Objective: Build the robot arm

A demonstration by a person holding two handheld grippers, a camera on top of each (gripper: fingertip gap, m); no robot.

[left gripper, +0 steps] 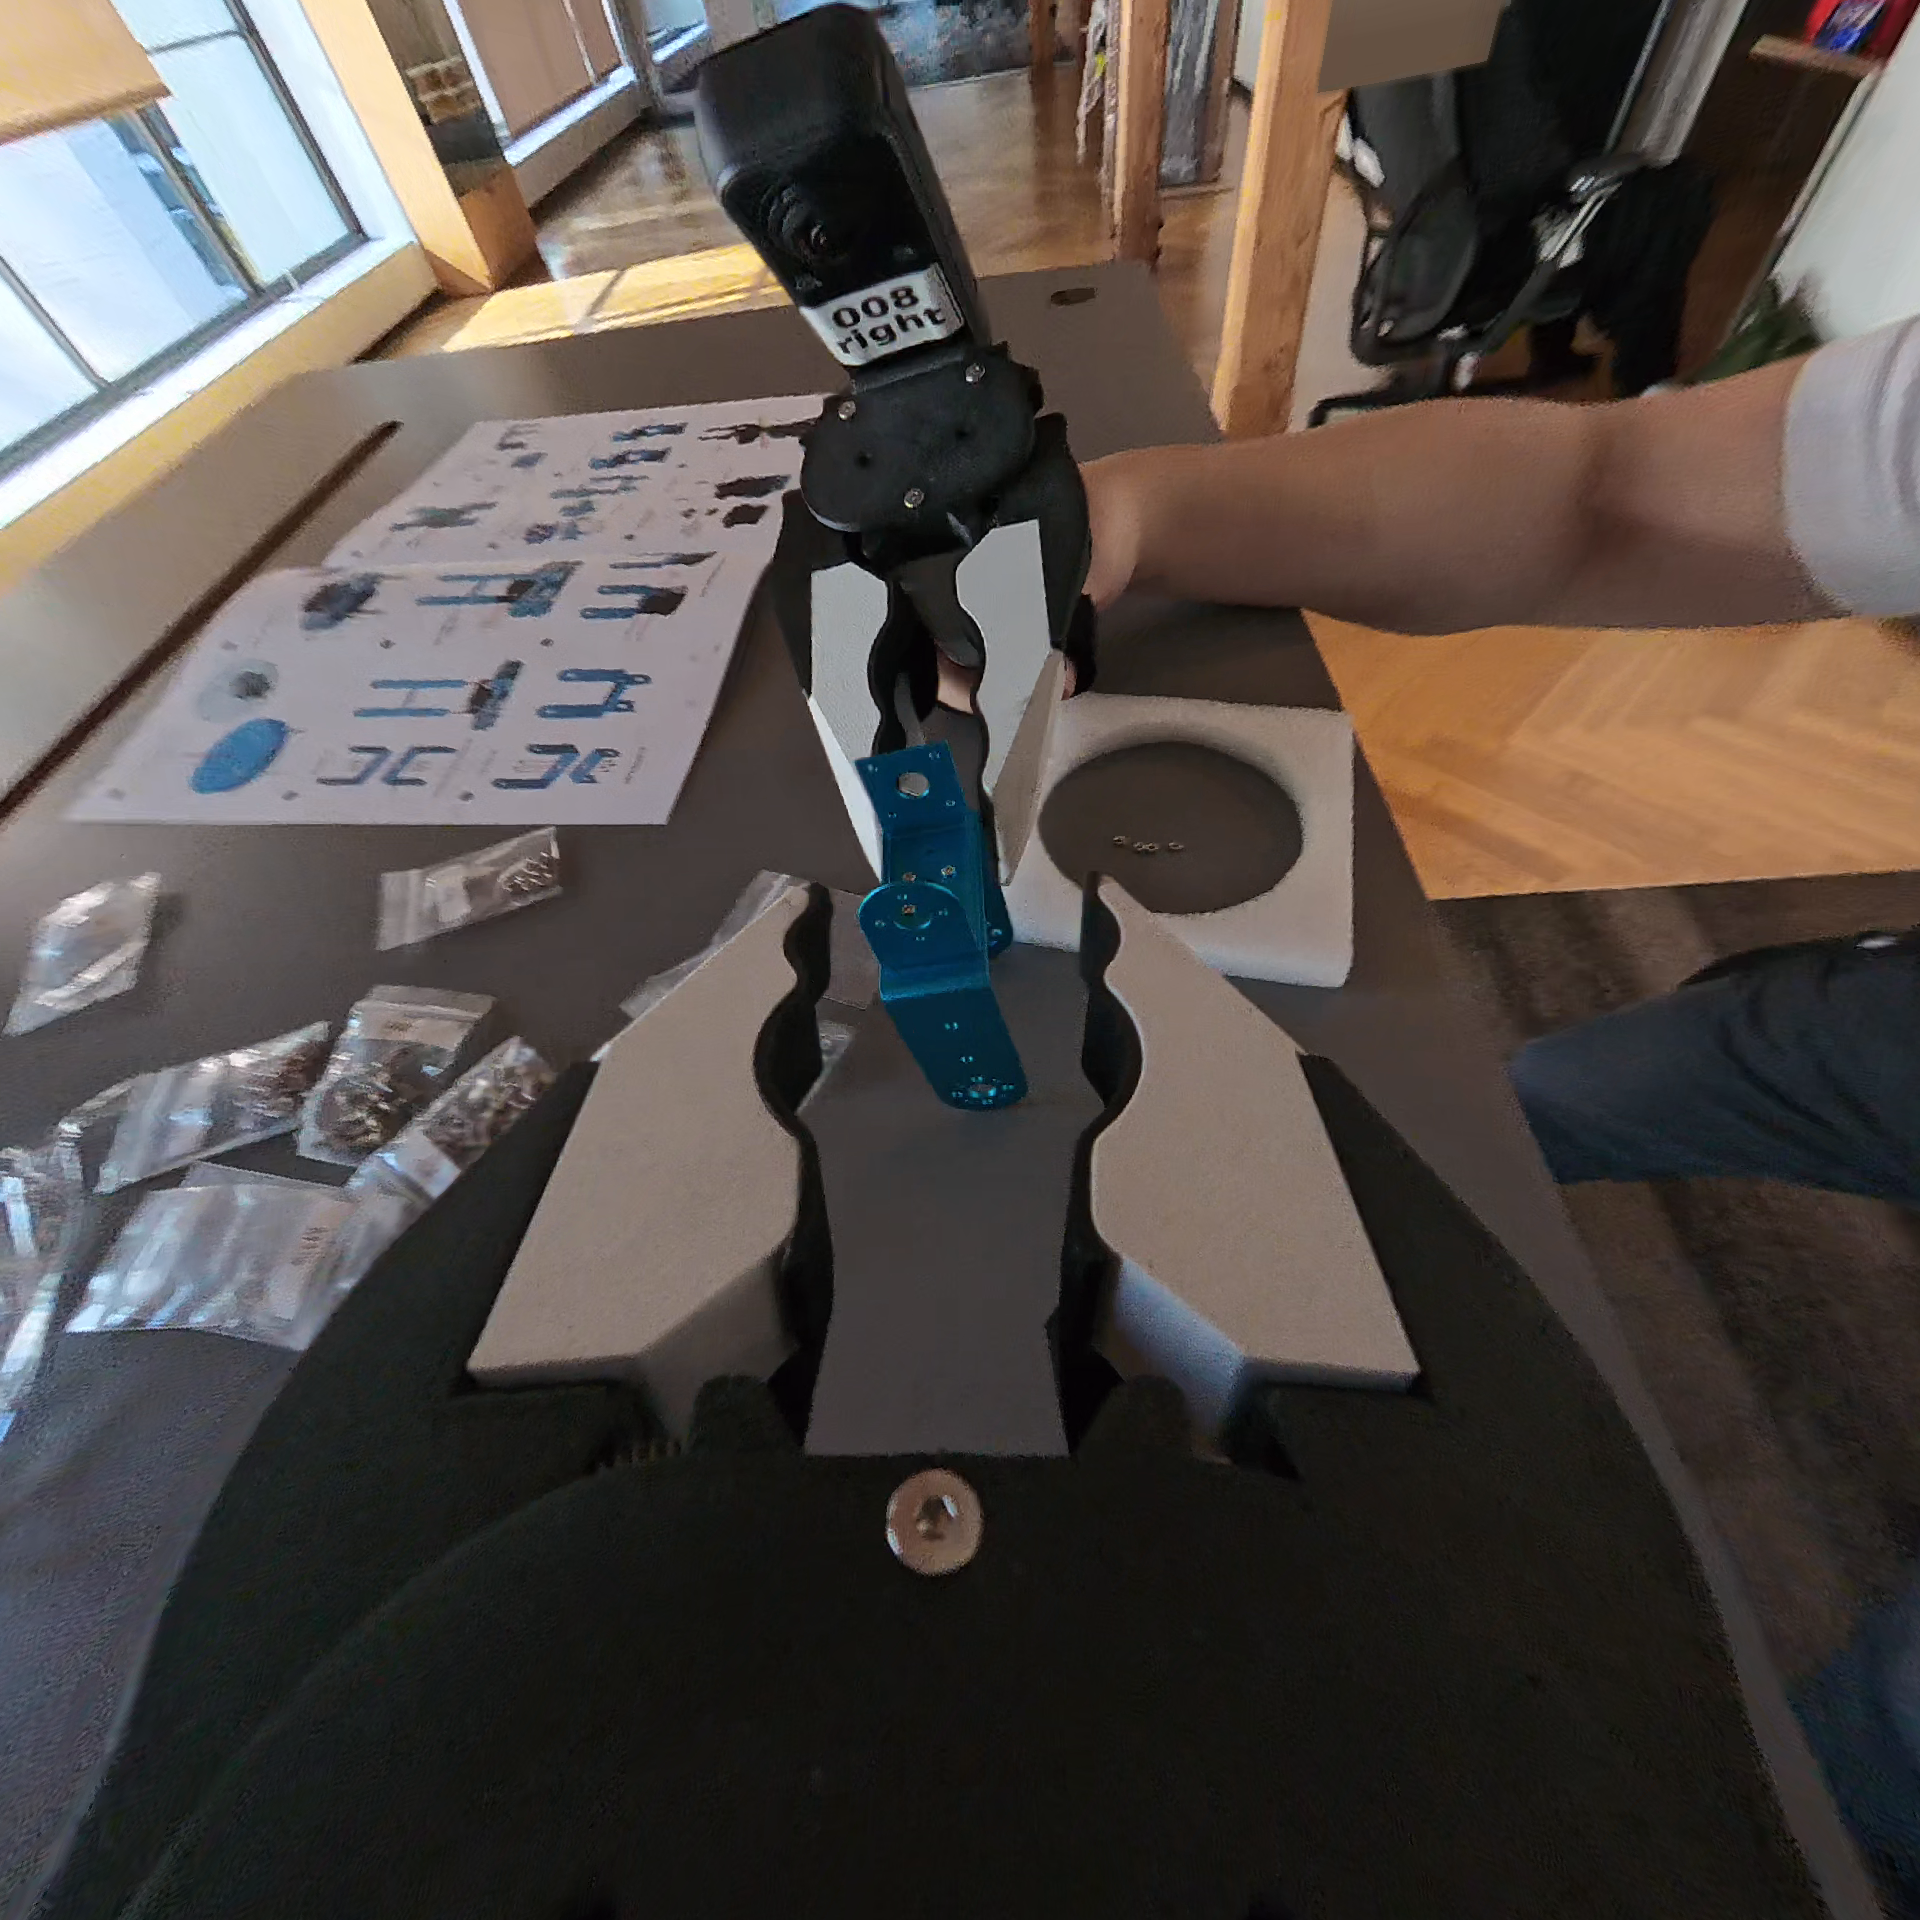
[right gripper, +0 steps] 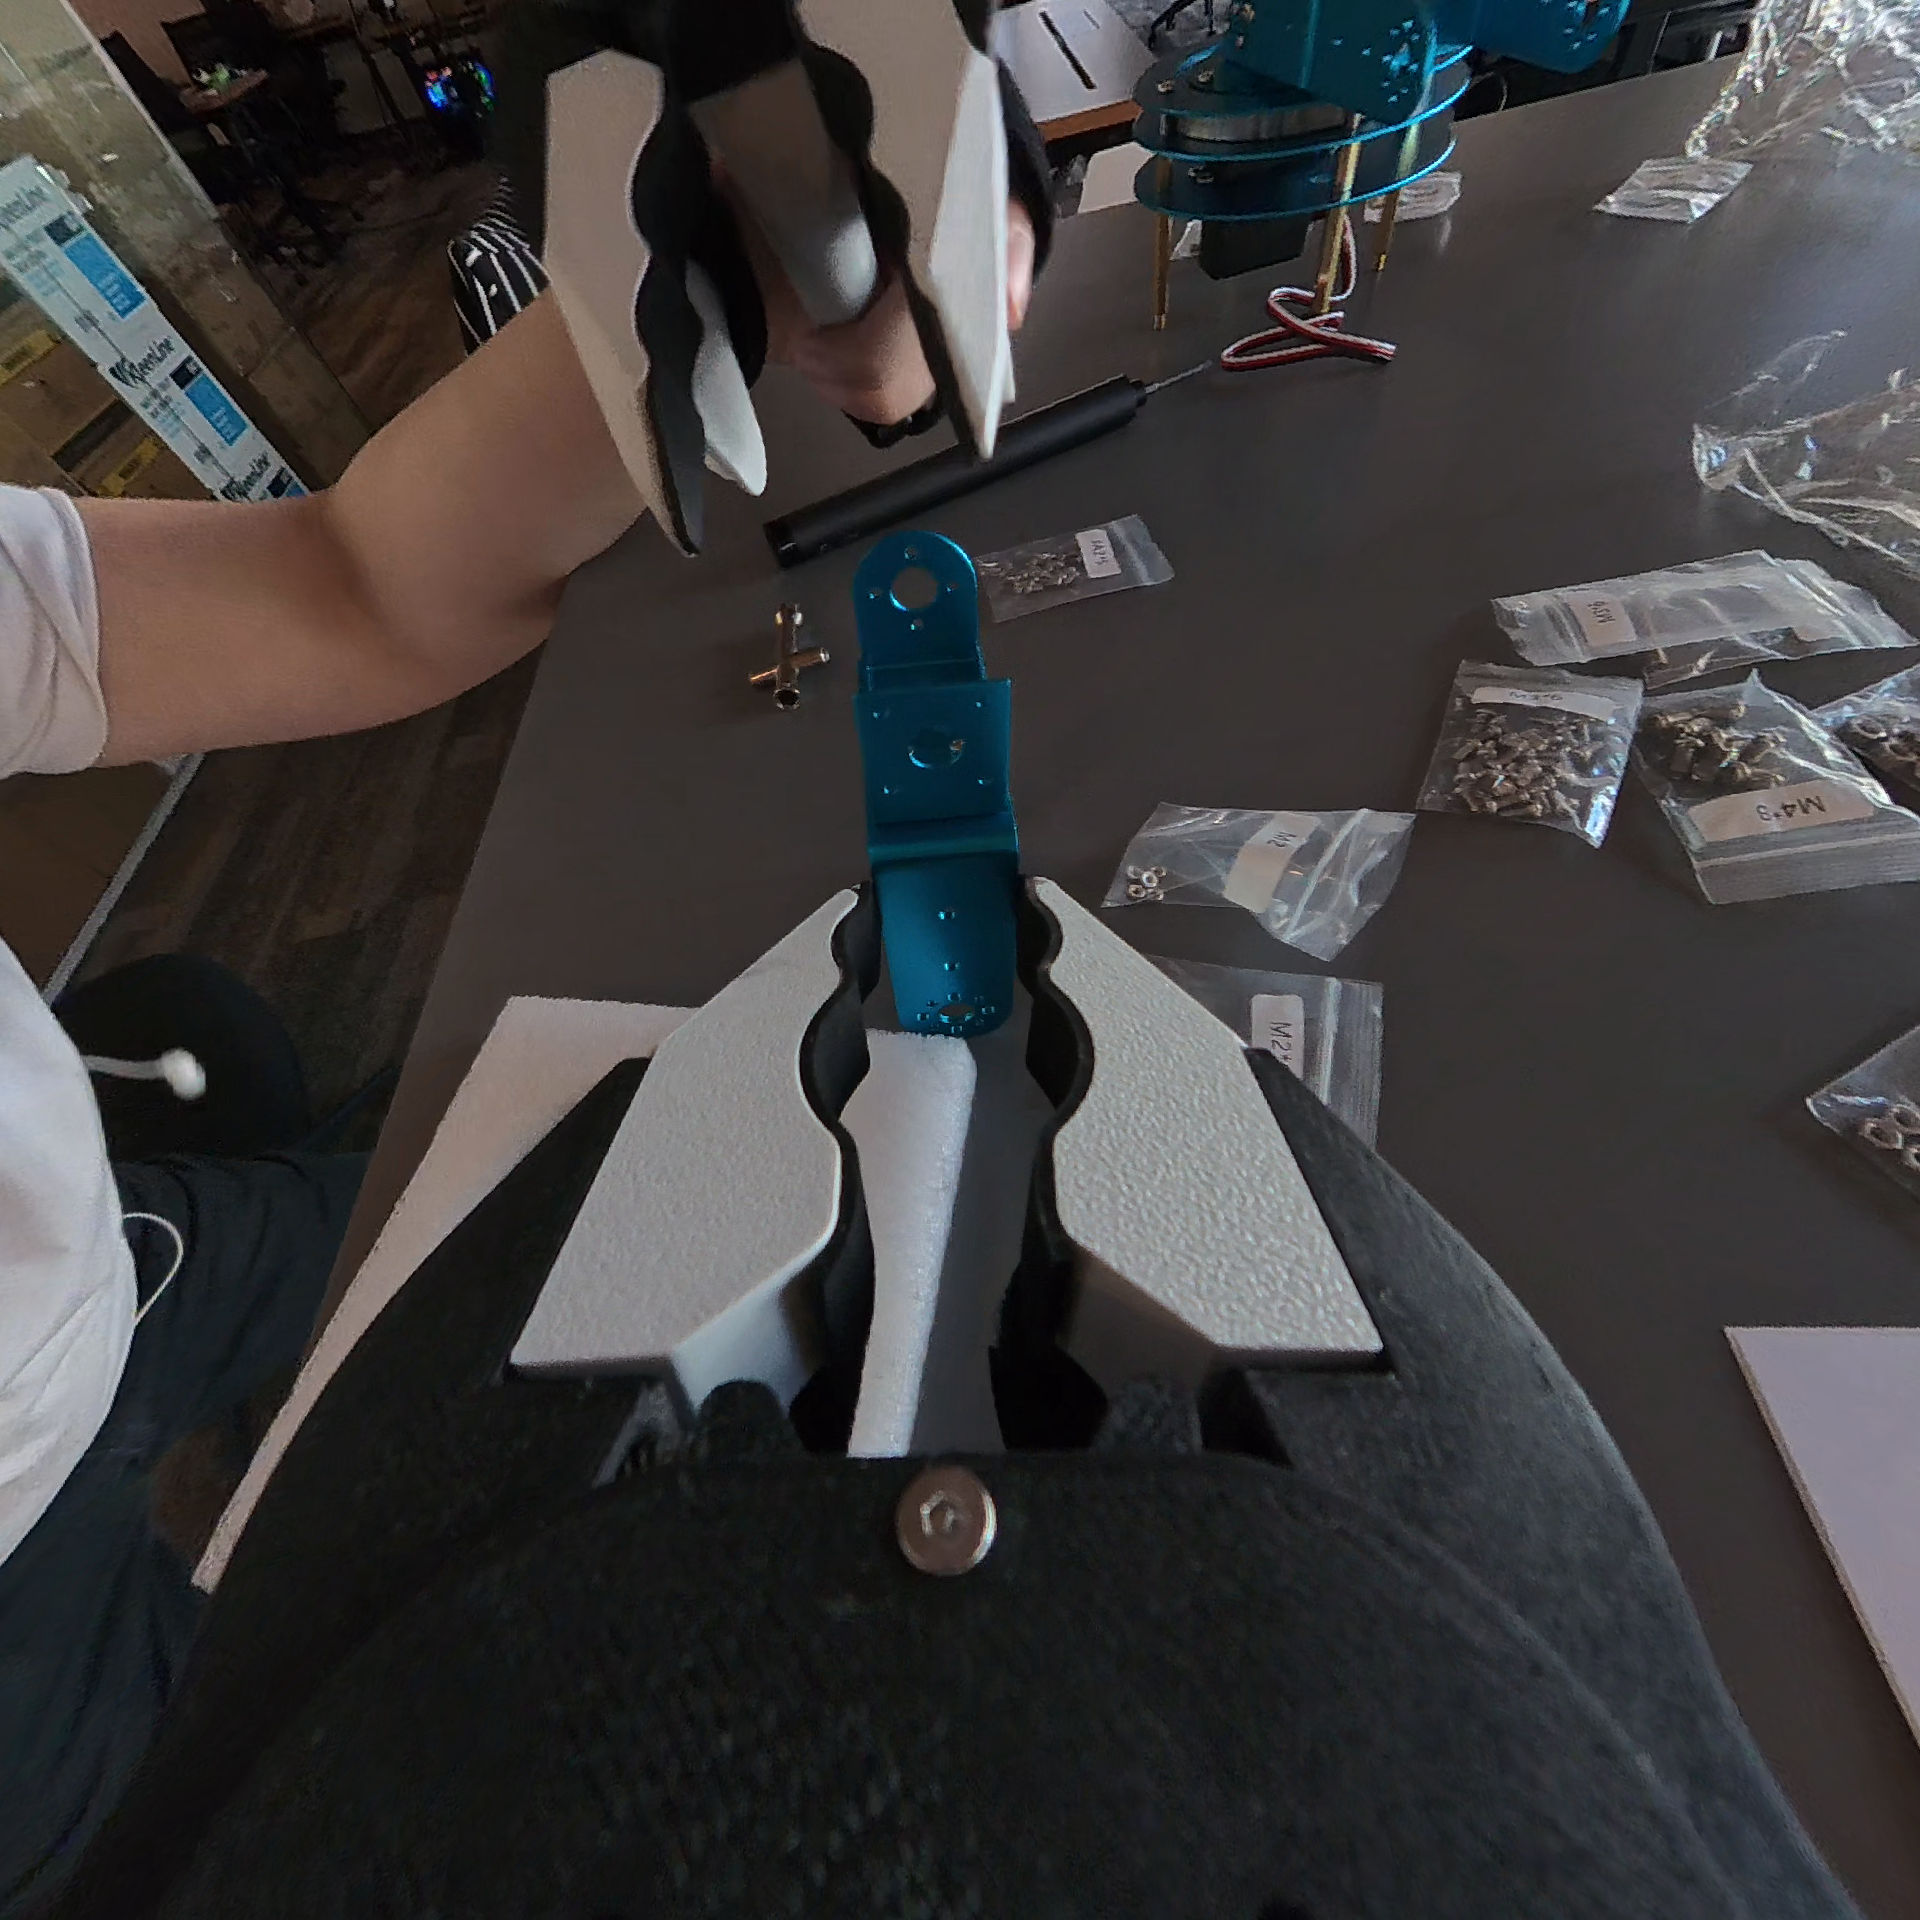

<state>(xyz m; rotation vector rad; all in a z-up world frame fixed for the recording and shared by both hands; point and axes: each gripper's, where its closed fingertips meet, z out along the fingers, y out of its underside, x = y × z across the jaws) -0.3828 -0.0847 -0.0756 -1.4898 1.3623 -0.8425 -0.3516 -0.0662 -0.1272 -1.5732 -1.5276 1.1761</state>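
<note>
A blue metal bracket assembly [right gripper: 935,769], two perforated brackets joined end to end, is clamped at its near end in my right gripper [right gripper: 945,894]. It sticks out forward over the dark table [right gripper: 1351,520]. In the left wrist view the same assembly [left gripper: 935,966] stands slanted, its lower end near the table top, with the right gripper [left gripper: 935,847] shut on its far part. My left gripper [left gripper: 956,894] is open, one finger on each side of the near bracket, not touching it. In the right wrist view the left gripper [right gripper: 842,494] hangs open just above the bracket's far tip.
A white foam square [left gripper: 1195,717] with a round hole holds a few small nuts [left gripper: 1143,844]. Instruction sheets [left gripper: 468,675] and several bags of screws [left gripper: 312,1091] lie to the left. A black screwdriver [right gripper: 966,468], a cross wrench [right gripper: 787,665] and a blue robot base [right gripper: 1299,104] lie beyond. The left gripper's tips are roughly 7 cm from the right gripper's.
</note>
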